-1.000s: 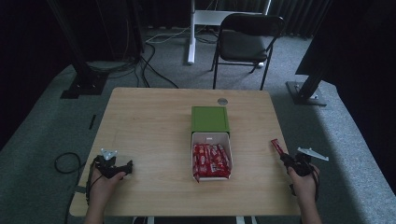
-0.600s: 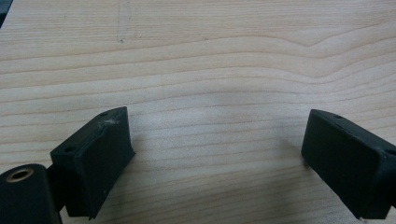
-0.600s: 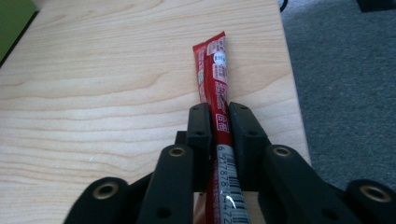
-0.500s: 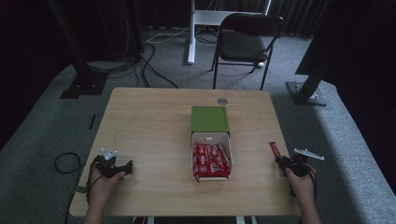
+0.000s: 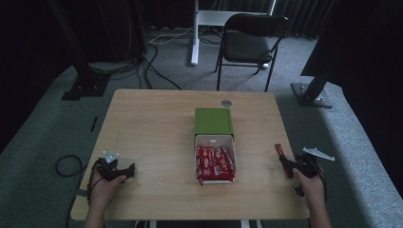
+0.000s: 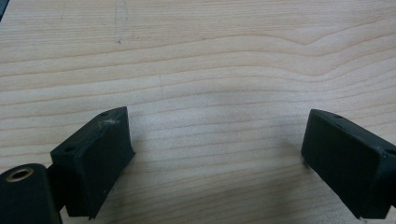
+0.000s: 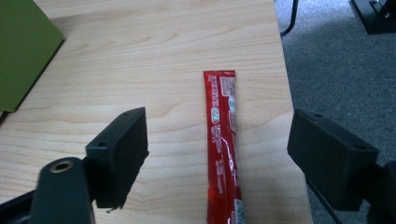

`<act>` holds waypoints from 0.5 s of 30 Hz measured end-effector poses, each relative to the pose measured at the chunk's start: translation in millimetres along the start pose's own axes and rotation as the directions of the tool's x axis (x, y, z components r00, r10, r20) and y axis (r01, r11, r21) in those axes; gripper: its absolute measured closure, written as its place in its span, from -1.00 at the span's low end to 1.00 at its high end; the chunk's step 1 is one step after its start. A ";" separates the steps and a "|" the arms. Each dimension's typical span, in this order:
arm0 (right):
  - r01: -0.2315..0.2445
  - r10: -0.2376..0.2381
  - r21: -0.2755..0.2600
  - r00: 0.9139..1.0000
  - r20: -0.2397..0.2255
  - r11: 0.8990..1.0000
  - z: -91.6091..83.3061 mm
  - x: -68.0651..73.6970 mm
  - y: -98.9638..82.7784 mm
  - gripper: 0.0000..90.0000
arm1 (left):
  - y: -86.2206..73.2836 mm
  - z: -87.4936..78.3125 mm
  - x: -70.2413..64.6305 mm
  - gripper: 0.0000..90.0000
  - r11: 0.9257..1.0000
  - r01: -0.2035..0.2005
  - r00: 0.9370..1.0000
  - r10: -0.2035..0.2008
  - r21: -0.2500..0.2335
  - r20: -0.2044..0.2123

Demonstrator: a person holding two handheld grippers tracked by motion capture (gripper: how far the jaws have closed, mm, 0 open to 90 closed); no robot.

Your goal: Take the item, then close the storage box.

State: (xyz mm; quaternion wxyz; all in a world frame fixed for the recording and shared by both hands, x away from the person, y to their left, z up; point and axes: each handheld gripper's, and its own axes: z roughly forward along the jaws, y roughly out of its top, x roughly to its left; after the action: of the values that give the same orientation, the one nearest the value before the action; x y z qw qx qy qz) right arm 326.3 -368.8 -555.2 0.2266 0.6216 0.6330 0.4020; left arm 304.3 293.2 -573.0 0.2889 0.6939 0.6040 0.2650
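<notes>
The right tongs (image 7: 217, 154) have just been opening, and the red snack stick (image 7: 223, 144) now lies flat on the worktop (image 5: 152, 133) between their spread jaws, apparently untouched by either pad. A second ago it sat clamped at the right edge. That looks like a finished put-down beside the white box (image 5: 215, 140) of sticks. The left tongs (image 6: 215, 154) rest released, gripping nothing.

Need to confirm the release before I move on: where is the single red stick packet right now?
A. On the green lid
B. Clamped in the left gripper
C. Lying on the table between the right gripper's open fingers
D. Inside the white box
C: the red stick packet lies flat on the table, and the right gripper has its fingers clear of it on both sides.
</notes>
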 end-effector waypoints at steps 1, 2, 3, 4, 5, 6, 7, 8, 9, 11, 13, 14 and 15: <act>0.006 -0.006 0.005 1.000 -0.005 1.000 -0.4 0.4 0.1 -0.59 | 0.2 -0.2 -0.2 -0.79 1.000 0.001 1.000 -0.001 0.002 0.001; 0.013 -0.013 0.008 1.000 -0.008 1.000 -0.7 1.3 0.2 -0.60 | 0.2 -0.5 -0.4 -0.79 1.000 0.002 1.000 -0.003 0.004 0.007; 0.023 -0.023 0.010 1.000 -0.011 1.000 -1.0 2.5 0.3 -0.60 | 0.5 -1.2 -1.2 -0.79 1.000 0.003 1.000 -0.003 0.005 0.017; 0.029 -0.029 0.010 0.999 -0.012 1.000 -1.7 4.0 0.5 -0.60 | 0.8 -2.0 -3.0 -0.79 1.000 0.005 1.000 -0.005 -0.003 0.030; 0.038 -0.037 0.007 0.999 -0.016 0.999 -2.5 5.5 1.0 -0.60 | 1.6 -3.3 -4.6 -0.79 1.000 0.001 0.999 -0.001 -0.005 0.037; 0.044 -0.044 0.005 0.999 -0.021 0.999 -3.6 7.1 1.8 -0.60 | 2.6 -4.7 -6.3 -0.79 1.000 -0.013 0.999 0.013 -0.006 0.041; 0.048 -0.048 0.001 0.999 -0.025 0.999 -4.7 8.6 3.0 -0.60 | 3.7 -5.9 -8.6 -0.79 1.000 -0.022 0.999 0.022 -0.009 0.045; 0.050 -0.050 -0.006 0.998 -0.029 0.999 -5.8 10.4 4.4 -0.60 | 5.5 -7.9 -11.4 -0.79 0.999 -0.029 0.998 0.030 -0.017 0.050; 0.055 -0.055 -0.012 0.998 -0.039 0.998 -6.9 12.8 6.5 -0.60 | 7.0 -9.7 -13.9 -0.79 0.999 -0.034 0.998 0.035 -0.024 0.056; 0.061 -0.062 -0.022 0.997 -0.048 0.998 -8.5 17.6 9.6 -0.60 | 9.9 -13.7 -20.0 -0.79 0.998 -0.048 0.996 0.051 -0.039 0.077; 0.074 -0.076 -0.026 0.995 -0.066 0.997 -10.2 24.3 11.9 -0.60 | 12.4 -18.7 -27.7 -0.79 0.996 -0.076 0.992 0.081 -0.056 0.096; 0.083 -0.085 -0.029 0.993 -0.078 0.996 -11.0 28.1 12.8 -0.60 | 13.7 -21.0 -31.7 -0.79 0.994 -0.086 0.990 0.092 -0.063 0.106; 0.093 -0.096 -0.034 0.991 -0.093 0.995 -11.8 32.1 13.8 -0.60 | 14.7 -22.6 -34.5 -0.79 0.993 -0.097 0.988 0.104 -0.069 0.115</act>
State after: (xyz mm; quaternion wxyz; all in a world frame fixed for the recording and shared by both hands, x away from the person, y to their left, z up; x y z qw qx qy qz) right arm 321.3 -341.7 -530.7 0.2244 0.5678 0.6658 0.4290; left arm 293.7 259.3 -547.4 0.3323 0.7284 0.5414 0.2567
